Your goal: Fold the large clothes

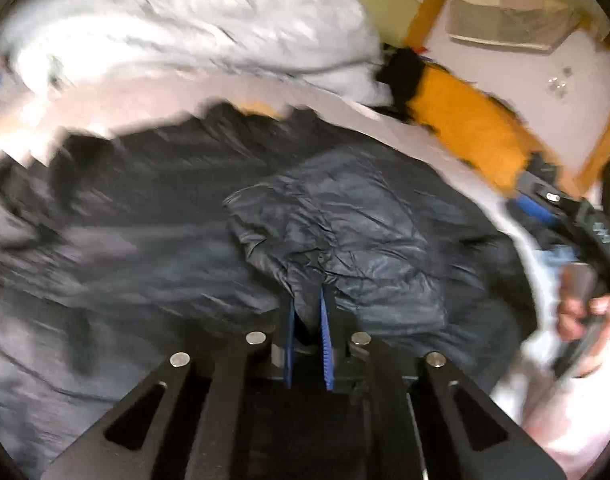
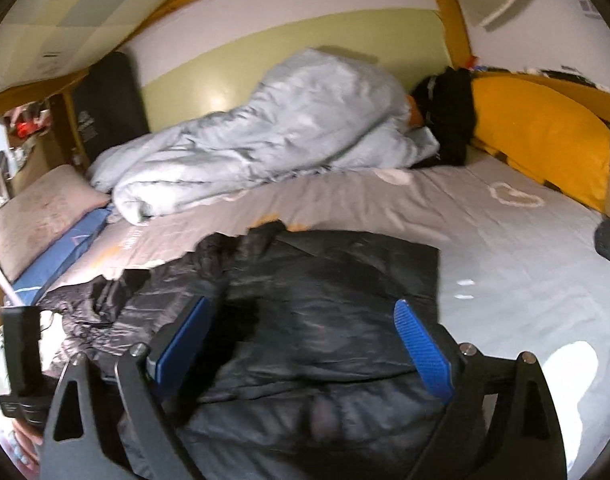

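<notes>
A large black puffer jacket [image 1: 185, 208] lies spread on the grey bed sheet [image 1: 117, 100]. My left gripper [image 1: 307, 300] is shut on a fold of the jacket, and a lifted flap of it [image 1: 345, 232] bunches just beyond the blue pads. In the right wrist view the jacket [image 2: 325, 280] lies across the bed in front of me. My right gripper [image 2: 301, 308] is open just above the jacket, its blue pads [image 2: 421, 344] wide apart with nothing between them. The right gripper also shows at the right edge of the left wrist view [image 1: 577, 216], held in a hand.
A crumpled light grey duvet [image 2: 273, 128] lies along the back of the bed by the green wall. A yellow pillow [image 2: 541, 140] and a black item [image 2: 449, 116] sit at the right. A pink pillow [image 2: 41, 216] lies at the left. Bare sheet [image 2: 525, 264] lies right of the jacket.
</notes>
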`<state>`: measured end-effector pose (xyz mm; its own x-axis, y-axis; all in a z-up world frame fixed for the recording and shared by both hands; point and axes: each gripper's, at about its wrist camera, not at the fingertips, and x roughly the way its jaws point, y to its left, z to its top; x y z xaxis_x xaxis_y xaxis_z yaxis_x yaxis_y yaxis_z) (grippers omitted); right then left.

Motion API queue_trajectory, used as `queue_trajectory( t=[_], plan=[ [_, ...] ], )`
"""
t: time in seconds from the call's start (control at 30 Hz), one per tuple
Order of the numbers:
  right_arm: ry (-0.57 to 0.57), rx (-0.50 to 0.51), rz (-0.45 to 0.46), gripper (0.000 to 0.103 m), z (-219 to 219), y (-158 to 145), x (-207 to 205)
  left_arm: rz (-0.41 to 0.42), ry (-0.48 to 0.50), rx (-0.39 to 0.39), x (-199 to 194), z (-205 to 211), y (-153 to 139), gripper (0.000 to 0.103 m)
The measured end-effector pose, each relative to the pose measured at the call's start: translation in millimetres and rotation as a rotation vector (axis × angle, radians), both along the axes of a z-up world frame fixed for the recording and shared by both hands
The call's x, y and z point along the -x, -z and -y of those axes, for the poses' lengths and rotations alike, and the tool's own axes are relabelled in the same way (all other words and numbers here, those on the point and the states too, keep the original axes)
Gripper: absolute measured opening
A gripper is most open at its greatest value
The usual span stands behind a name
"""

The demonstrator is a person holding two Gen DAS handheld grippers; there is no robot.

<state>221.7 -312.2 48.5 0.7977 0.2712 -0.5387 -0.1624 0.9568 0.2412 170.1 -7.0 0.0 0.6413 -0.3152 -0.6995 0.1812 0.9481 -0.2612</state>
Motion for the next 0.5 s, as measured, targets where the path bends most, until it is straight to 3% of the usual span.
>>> queue_trajectory(
  t=[0.03,0.1,0.17,0.3,0.43,0.5],
  plan=[
    [0.007,-0.003,-0.011,0.093,2.5,1.7,-1.5,0.020,-0.037,-0.071,-1.0,-3.7,-2.6,0.009],
    [0.022,-0.012,-0.043,0.093,7.3,6.2,-5.2,0.092,-0.159,-0.291,-2.3,-9.5,-9.0,0.010],
    [0.034,-0.001,-0.084,0.093,9.6,11.6,-11.3,0.139,-0.252,-0.445,-5.4,-17.7,-11.9,0.010],
    [0.039,0.081,-0.186,0.093,3.8,27.1,-21.7,0.109,-0.365,-0.502,-19.6,-50.7,-12.9,0.009],
    [0.020,0.112,-0.223,0.093,-2.3,37.1,-23.9,0.081,-0.448,-0.569,-35.2,-74.2,-5.0,0.009],
    [0.018,0.126,-0.224,0.093,-3.6,38.8,-23.7,0.055,-0.458,-0.557,-39.9,-83.4,1.5,0.009]
  ],
)
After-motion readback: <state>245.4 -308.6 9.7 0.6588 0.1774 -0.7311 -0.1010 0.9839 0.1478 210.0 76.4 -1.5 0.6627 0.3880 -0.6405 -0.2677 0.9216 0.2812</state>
